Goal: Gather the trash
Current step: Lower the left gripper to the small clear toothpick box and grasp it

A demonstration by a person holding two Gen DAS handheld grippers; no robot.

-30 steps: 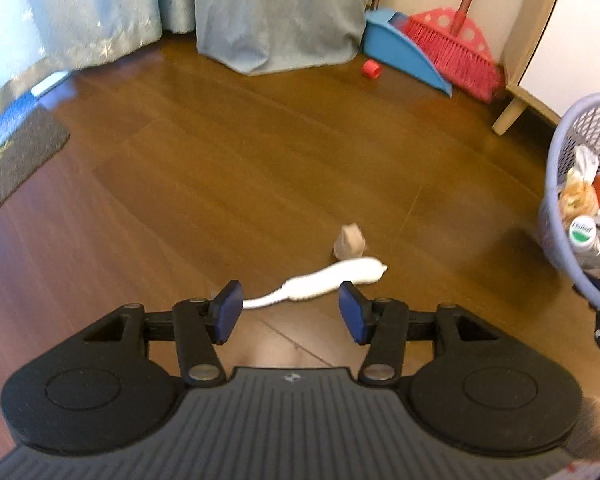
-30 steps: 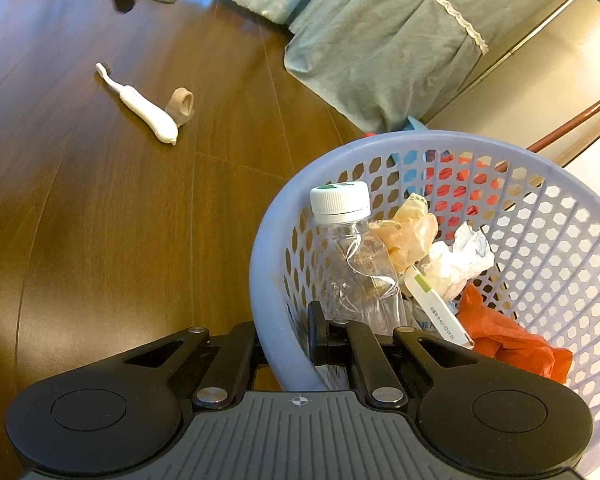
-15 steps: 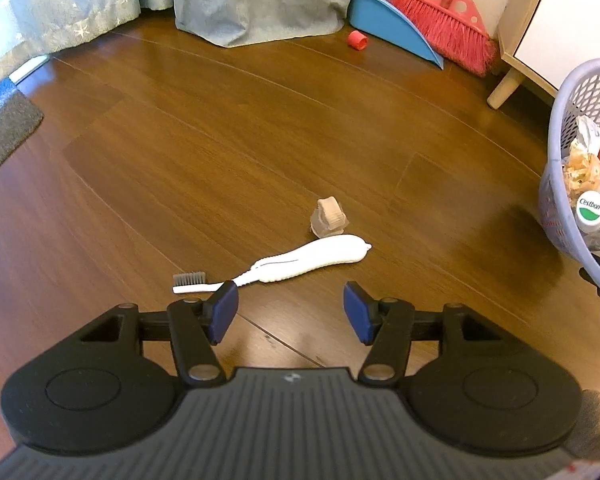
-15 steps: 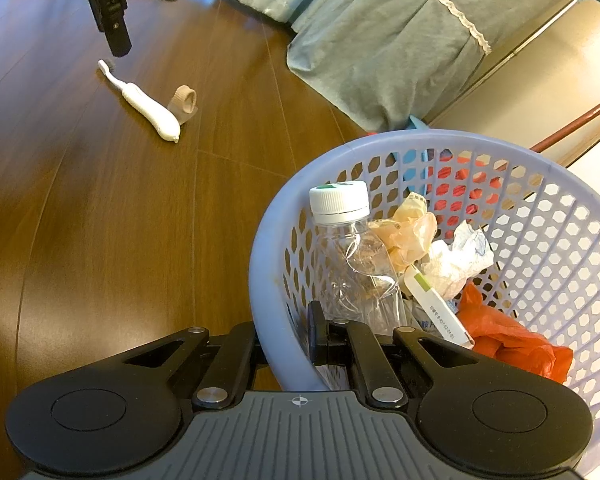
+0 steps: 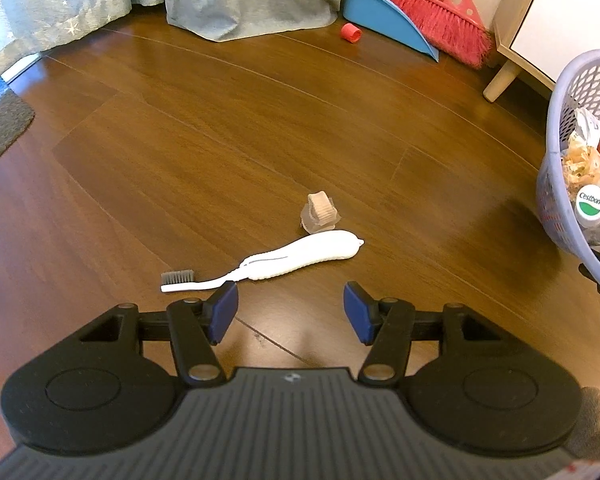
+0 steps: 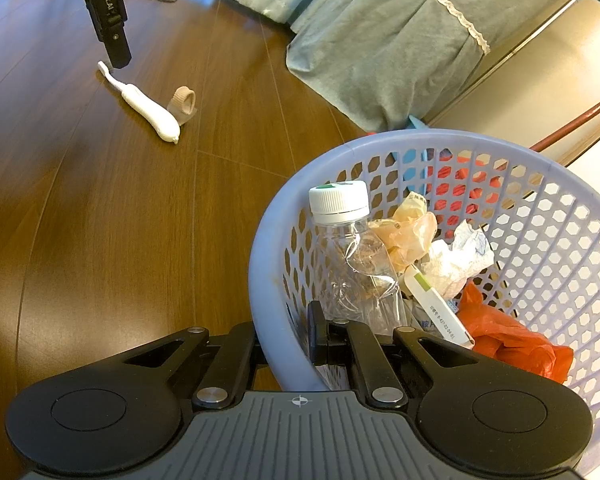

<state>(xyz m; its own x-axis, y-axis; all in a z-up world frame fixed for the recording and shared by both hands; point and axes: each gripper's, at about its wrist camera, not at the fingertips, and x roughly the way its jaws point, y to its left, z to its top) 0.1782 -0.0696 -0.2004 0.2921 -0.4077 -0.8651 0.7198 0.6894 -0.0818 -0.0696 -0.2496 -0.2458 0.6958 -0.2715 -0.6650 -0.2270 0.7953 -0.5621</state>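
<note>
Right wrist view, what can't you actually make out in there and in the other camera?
- Right wrist view: the right tool straddles the basket rim; the wall hides where its pads meet.
- Right wrist view: the left tool shows side-on, so its opening is unreadable here.
- Left wrist view: the basket is cut off by the right edge.
- Both views: the beige item by the toothbrush is too small to identify.

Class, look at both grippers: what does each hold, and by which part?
The right gripper clamps the basket by its near rim wall. The left gripper is open over the toothbrush, holding nothing.
</note>
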